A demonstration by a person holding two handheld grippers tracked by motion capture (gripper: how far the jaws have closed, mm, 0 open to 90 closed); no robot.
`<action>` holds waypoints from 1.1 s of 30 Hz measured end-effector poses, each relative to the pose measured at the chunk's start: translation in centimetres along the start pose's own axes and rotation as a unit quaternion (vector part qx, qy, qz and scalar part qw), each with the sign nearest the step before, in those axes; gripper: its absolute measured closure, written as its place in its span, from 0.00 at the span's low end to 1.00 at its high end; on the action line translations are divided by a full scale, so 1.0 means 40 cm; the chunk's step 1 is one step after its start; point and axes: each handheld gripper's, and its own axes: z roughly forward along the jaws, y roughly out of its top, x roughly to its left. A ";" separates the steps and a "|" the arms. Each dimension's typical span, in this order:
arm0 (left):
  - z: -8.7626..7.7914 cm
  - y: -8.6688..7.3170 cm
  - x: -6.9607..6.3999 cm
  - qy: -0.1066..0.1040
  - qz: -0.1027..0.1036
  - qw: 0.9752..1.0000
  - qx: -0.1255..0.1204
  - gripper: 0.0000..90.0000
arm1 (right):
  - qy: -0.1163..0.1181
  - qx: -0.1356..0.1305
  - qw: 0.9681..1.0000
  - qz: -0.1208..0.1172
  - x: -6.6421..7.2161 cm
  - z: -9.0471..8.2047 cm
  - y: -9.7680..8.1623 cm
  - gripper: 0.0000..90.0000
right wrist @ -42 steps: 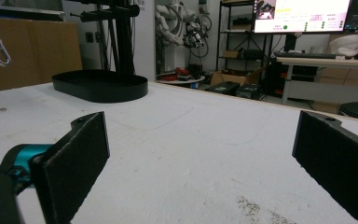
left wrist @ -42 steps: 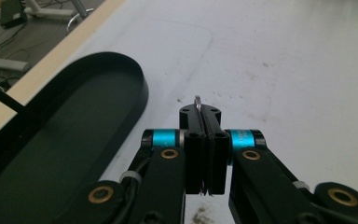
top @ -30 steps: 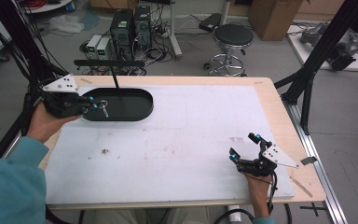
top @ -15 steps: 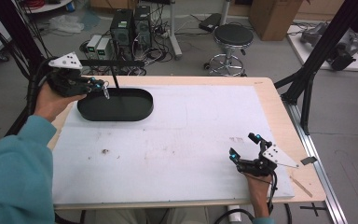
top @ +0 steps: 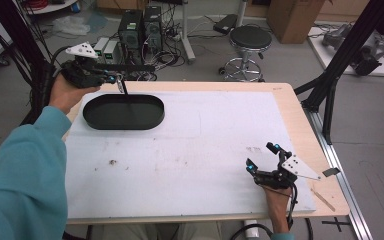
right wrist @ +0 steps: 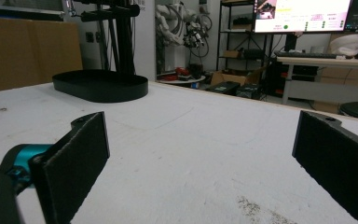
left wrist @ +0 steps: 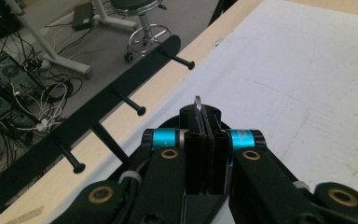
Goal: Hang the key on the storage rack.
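Observation:
My left gripper (top: 114, 78) is raised at the table's far left corner, beside the black peg bar (top: 130, 66) of a stand. Its jaws (left wrist: 205, 122) are shut on a thin metal ring (left wrist: 197, 101), whose loop sticks up between the pads. What hangs below the ring is hidden. The bar (left wrist: 98, 112) carries three pegs pointing toward the table, and its post (top: 123, 89) rises from a black oval tray (top: 124, 112). My right gripper (top: 261, 156) rests low at the near right of the white mat, open, with nothing between its jaws (right wrist: 200, 154).
A white mat (top: 200, 145) covers most of the wooden table (top: 300, 125). A few crumbs (top: 113, 161) lie on the near left of the mat. Beyond the far edge stand computer boxes with cables (top: 140, 30) and a stool (top: 250, 40). A black frame leg (top: 330, 85) stands at the right.
The left hand has lifted from over the tray's left end and moved toward the far edge, up to the peg bar. The right gripper has stayed still.

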 end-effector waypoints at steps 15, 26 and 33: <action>0.046 0.067 0.026 0.003 0.014 0.999 0.032 0.98 | 0.001 -0.003 1.000 -0.003 -0.002 0.000 0.000 0.03; 0.094 0.046 0.052 0.007 0.003 0.998 0.063 0.98 | 0.001 -0.003 1.000 -0.003 -0.002 0.000 0.000 0.03; 0.118 0.038 0.059 0.007 0.010 0.997 0.078 0.98 | 0.000 -0.004 1.000 -0.001 -0.002 0.001 0.000 0.03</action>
